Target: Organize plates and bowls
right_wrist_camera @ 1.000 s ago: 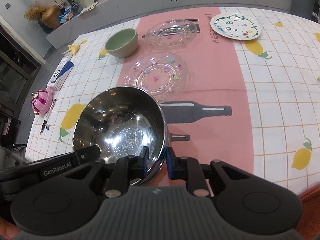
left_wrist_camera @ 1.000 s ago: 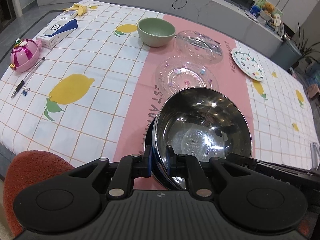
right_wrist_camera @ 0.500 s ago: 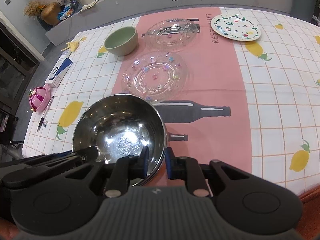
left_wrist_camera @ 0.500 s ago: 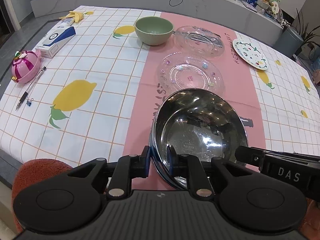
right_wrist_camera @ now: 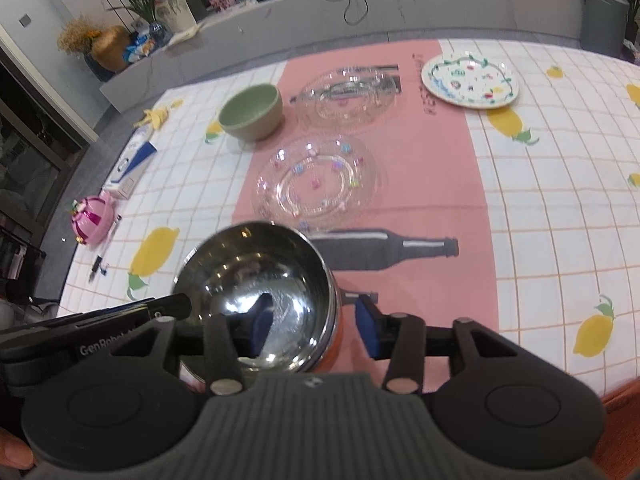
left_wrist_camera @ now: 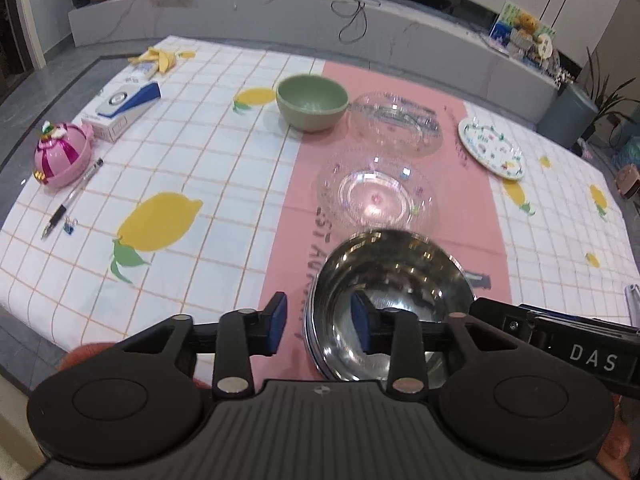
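1. We are holding both claws spread apart: the left gripper (left_wrist_camera: pixel 318 322) and right gripper (right_wrist_camera: pixel 314 330) each straddling the steel bowl's (left_wrist_camera: pixel 394 300) rim without pinching it.
2. The steel bowl is sitting near us on the pink strip of the tablecloth (left_wrist_camera: pixel 200 168), just near of a clear plate (left_wrist_camera: pixel 376 196).
3. We are judging it light, stiff and slippery; pinching the rim seems best.
4. A grey counter (left_wrist_camera: pixel 280 16) is running along the far side.
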Demonstrator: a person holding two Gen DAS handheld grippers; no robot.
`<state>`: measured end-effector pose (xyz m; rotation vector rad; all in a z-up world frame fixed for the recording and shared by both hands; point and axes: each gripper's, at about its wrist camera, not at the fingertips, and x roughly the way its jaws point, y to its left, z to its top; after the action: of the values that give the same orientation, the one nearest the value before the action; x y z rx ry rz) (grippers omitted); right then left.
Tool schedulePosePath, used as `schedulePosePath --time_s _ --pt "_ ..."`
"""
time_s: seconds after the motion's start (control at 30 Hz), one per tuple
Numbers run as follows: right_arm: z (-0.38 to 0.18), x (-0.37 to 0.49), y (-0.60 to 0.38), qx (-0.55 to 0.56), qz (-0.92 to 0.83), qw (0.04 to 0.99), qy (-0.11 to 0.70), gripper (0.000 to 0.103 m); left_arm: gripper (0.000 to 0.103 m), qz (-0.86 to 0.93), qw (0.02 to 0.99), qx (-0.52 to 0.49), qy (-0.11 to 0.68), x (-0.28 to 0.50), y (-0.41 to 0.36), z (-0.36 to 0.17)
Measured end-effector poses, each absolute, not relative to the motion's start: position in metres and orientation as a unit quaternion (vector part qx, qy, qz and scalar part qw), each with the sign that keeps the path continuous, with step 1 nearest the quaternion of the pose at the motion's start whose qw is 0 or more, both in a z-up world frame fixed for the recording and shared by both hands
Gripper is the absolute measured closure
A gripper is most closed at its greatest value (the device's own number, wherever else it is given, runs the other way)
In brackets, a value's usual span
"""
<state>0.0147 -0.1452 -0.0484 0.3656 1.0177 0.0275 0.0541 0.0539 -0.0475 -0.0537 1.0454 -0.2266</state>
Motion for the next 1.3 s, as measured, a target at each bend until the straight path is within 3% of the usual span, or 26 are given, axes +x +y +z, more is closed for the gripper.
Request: schedulePosePath --time_s 0.17,0.43,0.87,1.3 --pt "-0.036 0.013 -0.15 0.18 0.002 0.873 0.453 0.033 0.053 -0.116 0.871 -0.023 0.476 0.055 0.054 -0.035" --pt "-0.024 0.021 -0.161 0.196 -0.025 0.885 0.421 0.018 0.051 -0.127 0.889 -0.018 0.439 0.067 0.052 -0.015" --pt "-0.011 0.066 -0.165 0.194 -0.027 0.895 0.401 0.014 0.051 -0.123 0.906 -0.027 0.405 0.113 0.057 0.0" --pt "-0.03 0.133 -0.165 0.179 -0.021 0.886 0.426 0.013 0.05 -0.107 0.902 -0.029 0.418 0.171 0.068 -0.021"
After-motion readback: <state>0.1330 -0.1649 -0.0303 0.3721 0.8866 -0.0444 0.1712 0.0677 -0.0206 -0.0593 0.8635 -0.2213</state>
